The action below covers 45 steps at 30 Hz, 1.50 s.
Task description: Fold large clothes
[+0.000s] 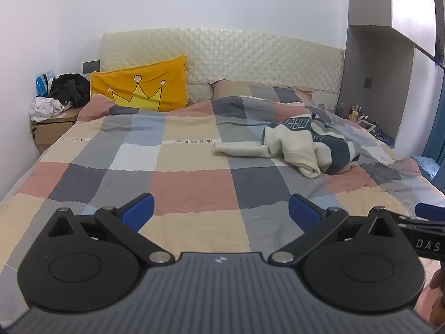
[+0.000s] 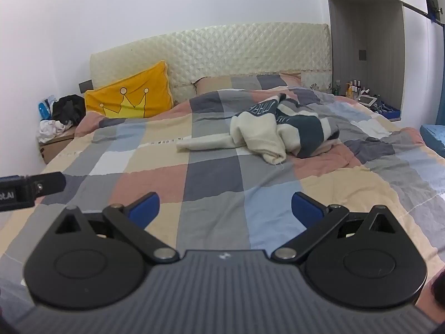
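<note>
A crumpled cream and dark teal sweater (image 1: pixel 303 144) lies in a heap on the checked bedcover (image 1: pixel 172 183), right of the middle of the bed. It also shows in the right wrist view (image 2: pixel 267 133). My left gripper (image 1: pixel 221 213) is open and empty, held above the near part of the bed, well short of the sweater. My right gripper (image 2: pixel 225 208) is open and empty too, beside the left one. The sweater lies far ahead of both.
A yellow crown pillow (image 1: pixel 141 86) leans on the quilted headboard (image 1: pixel 222 55). A bedside box (image 1: pixel 52 128) at left holds black and white clothes. A shelf with bottles (image 2: pixel 356 89) stands at right. A blue object (image 2: pixel 434 139) lies at the bed's right edge.
</note>
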{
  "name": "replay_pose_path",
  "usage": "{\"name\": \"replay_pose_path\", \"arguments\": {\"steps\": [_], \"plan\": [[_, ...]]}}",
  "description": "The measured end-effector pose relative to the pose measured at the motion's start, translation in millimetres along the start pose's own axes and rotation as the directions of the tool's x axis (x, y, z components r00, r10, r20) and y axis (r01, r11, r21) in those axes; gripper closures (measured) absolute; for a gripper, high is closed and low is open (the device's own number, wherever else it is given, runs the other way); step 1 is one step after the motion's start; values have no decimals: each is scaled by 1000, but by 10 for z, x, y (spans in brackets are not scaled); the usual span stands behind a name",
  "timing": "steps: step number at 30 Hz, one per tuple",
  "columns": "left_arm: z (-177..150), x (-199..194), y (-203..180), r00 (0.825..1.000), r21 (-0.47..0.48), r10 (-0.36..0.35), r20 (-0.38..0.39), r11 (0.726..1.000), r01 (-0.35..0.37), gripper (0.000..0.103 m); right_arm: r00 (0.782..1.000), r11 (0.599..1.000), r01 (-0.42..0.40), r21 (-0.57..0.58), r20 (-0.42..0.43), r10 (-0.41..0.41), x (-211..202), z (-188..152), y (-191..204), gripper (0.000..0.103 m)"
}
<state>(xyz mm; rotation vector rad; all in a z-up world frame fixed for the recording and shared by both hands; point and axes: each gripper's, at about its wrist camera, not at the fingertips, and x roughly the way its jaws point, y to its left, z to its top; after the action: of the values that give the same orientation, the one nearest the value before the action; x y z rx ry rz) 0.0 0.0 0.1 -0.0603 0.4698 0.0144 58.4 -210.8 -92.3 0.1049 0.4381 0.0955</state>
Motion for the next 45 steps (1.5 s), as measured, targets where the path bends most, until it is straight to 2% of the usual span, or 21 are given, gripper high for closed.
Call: {"name": "replay_pose_path", "arguments": {"steps": [18,45], "plan": [[32,-30,-16,1000,-1,23,1,1000,-23,0,1000,1000,6,-6,-5,-6,-19,-16,9,0],[-20,39,-49,1000,0,8,0,1000,-8,0,1000,1000,5,-4,-13,-5,8,-45,-77,0]]}}
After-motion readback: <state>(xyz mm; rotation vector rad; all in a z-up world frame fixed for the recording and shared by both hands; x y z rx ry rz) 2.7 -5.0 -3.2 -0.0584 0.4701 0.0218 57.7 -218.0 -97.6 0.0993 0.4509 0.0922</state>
